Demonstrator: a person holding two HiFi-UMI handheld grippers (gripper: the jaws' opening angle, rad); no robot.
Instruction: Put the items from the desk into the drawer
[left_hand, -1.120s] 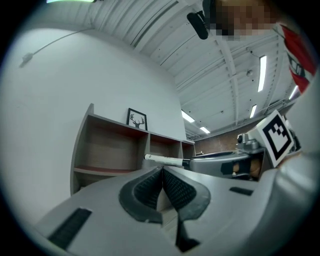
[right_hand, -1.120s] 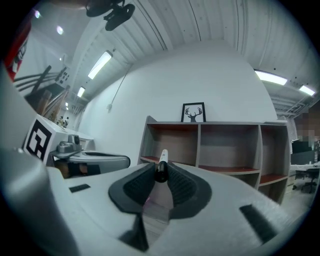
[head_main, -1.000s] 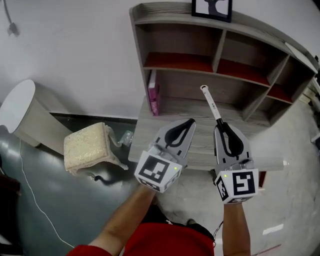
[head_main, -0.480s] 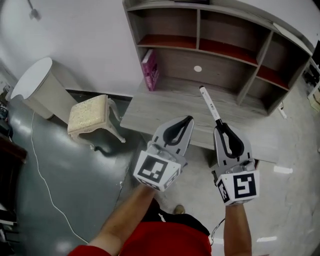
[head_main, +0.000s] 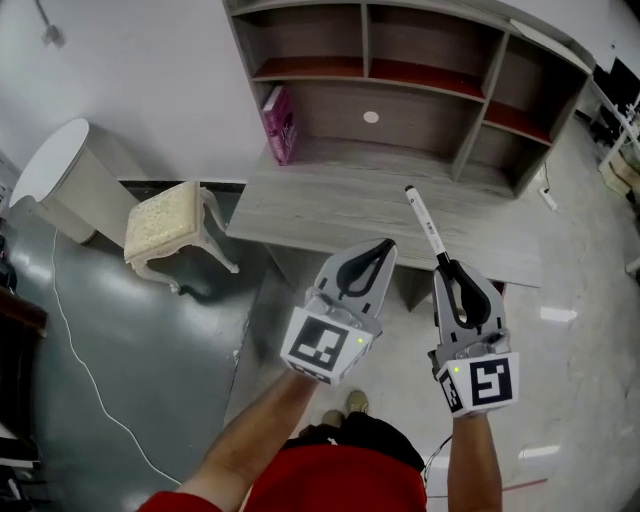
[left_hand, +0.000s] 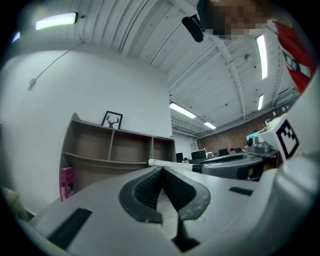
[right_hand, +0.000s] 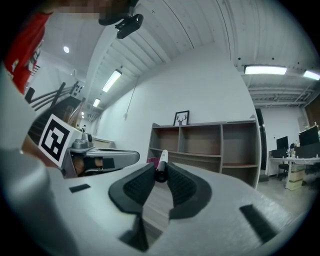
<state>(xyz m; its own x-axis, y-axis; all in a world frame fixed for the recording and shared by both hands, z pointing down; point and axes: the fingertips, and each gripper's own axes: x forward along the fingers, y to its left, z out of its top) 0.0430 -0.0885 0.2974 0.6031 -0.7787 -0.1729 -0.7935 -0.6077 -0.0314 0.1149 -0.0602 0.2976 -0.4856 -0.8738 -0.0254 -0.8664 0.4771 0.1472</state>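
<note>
My right gripper (head_main: 444, 262) is shut on a white marker pen (head_main: 424, 224) with a black end, which sticks out forward over the grey wooden desk (head_main: 330, 205). In the right gripper view the marker (right_hand: 163, 159) sits pinched between the dark pads (right_hand: 184, 183). My left gripper (head_main: 385, 245) is shut with nothing in it, held beside the right one near the desk's front edge. In the left gripper view its jaws (left_hand: 161, 170) are pressed together, and the marker (left_hand: 167, 163) shows just beyond them. No drawer can be made out.
A pink book (head_main: 278, 124) stands at the desk's back left, against the shelf unit (head_main: 400, 70) with red-lined compartments. A cream stool (head_main: 165, 220) and a white round table (head_main: 60, 165) stand left of the desk. A cable (head_main: 80, 350) runs across the floor.
The view has pulled back from the desk, so more floor and the whole desk front show. Both grippers keep their grip and places relative to each other.
</note>
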